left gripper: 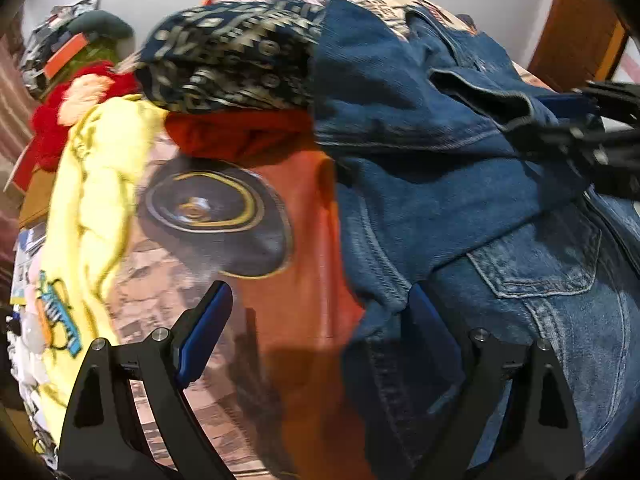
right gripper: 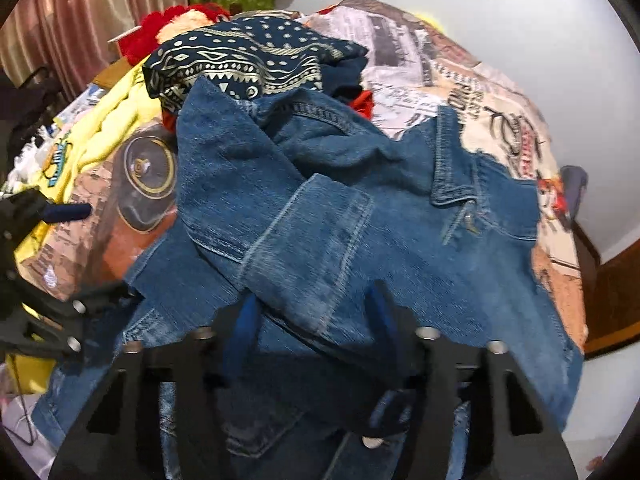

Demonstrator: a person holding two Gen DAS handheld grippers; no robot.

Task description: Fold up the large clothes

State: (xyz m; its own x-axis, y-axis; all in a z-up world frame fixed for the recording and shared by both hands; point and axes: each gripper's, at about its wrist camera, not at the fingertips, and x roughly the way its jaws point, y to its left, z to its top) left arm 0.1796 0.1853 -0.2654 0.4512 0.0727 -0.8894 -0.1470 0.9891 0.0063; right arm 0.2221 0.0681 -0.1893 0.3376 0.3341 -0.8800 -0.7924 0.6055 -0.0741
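On the printed bedspread (right gripper: 404, 60) lay a blue denim jacket (right gripper: 360, 208), spread across its right half with a sleeve cuff (right gripper: 308, 248) folded over the front; the right gripper (right gripper: 314, 312) had its jaws either side of that cuff, though whether they pinched it I could not tell; the left gripper (left gripper: 320, 312) hung with jaws spread at the jacket's edge, gripping nothing; behind sat a navy patterned cloth (left gripper: 232, 64), a red garment (left gripper: 240, 136) and a yellow garment (left gripper: 96, 184).
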